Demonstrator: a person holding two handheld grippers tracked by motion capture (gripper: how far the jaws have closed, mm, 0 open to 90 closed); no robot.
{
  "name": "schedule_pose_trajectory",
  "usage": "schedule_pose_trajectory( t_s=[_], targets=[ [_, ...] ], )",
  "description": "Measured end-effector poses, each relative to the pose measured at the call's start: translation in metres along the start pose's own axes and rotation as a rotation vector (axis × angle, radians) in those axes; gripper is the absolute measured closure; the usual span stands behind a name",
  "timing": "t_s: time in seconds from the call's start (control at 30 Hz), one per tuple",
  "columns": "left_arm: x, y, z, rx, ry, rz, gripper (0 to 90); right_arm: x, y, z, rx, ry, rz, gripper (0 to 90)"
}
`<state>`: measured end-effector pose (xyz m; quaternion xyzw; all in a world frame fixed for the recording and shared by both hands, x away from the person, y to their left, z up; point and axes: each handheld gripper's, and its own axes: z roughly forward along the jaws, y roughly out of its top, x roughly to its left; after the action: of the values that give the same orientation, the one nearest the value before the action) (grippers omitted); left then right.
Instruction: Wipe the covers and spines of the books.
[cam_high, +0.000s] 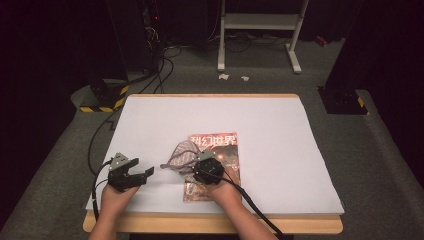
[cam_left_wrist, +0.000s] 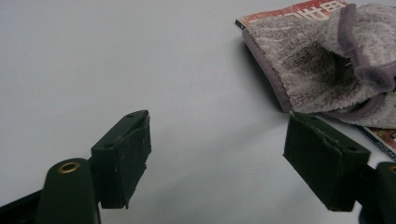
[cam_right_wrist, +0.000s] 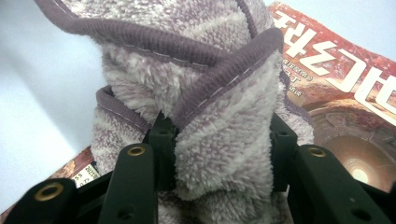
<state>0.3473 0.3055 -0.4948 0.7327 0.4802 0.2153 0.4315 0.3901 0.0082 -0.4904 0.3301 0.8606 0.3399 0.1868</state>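
Note:
A fluffy grey-purple cloth with a darker hem lies bunched on the left edge of a red magazine at the table's front middle. My right gripper is over the magazine, shut on the cloth. In the right gripper view a fold of the cloth is squeezed between both pads of the right gripper, with the magazine behind. My left gripper rests left of the cloth, open. In the left gripper view the left gripper holds nothing; the cloth and magazine corner lie beyond its right jaw.
A white sheet covers the wooden table, bare at the back and on the right. Beyond the far edge are cables on the grey floor, a white frame's legs and black stands.

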Motion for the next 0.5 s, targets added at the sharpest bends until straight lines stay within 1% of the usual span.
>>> schedule_pose_trajectory(
  t_s=[0.07,0.1,0.17,0.2,0.23,0.27,0.3,0.37,0.43,0.47,0.5],
  targets=[
    [0.000,0.000,0.000,0.000,0.000,0.001,23.3,-0.005,-0.001,0.000,0.004,0.017,0.021,56.2],
    [0.000,0.000,0.000,0.000,0.000,0.001,23.3,-0.005,-0.001,0.000,0.004,0.017,0.021,56.2],
    [0.000,0.000,0.000,0.003,0.000,0.003,23.3,-0.014,-0.006,-0.004,0.008,0.021,0.047,55.8],
    [0.000,0.000,0.000,0.003,-0.001,0.004,23.3,-0.014,-0.006,-0.004,0.008,0.021,0.047,55.8],
    [0.000,0.000,0.000,0.003,0.000,0.004,23.3,-0.020,-0.010,-0.007,0.010,0.020,0.058,55.5],
    [0.000,0.000,0.000,0.003,0.000,0.004,23.3,-0.020,-0.010,-0.007,0.010,0.020,0.058,55.5],
    [0.000,0.000,0.000,0.003,0.000,0.003,23.3,-0.029,-0.017,-0.013,0.011,0.008,0.077,55.4],
    [-0.001,-0.001,0.000,0.004,0.001,0.006,23.3,-0.037,-0.023,-0.018,0.007,0.005,0.091,55.4],
    [-0.001,-0.001,0.001,0.006,0.000,0.003,23.3,-0.046,-0.031,-0.024,0.002,-0.009,0.107,55.4],
    [-0.001,-0.001,0.001,0.006,0.000,0.003,23.2,-0.046,-0.031,-0.024,0.002,-0.009,0.107,55.4],
    [-0.001,-0.001,0.001,0.005,0.000,0.003,23.2,-0.050,-0.036,-0.028,0.001,-0.018,0.111,55.4]
  ],
)
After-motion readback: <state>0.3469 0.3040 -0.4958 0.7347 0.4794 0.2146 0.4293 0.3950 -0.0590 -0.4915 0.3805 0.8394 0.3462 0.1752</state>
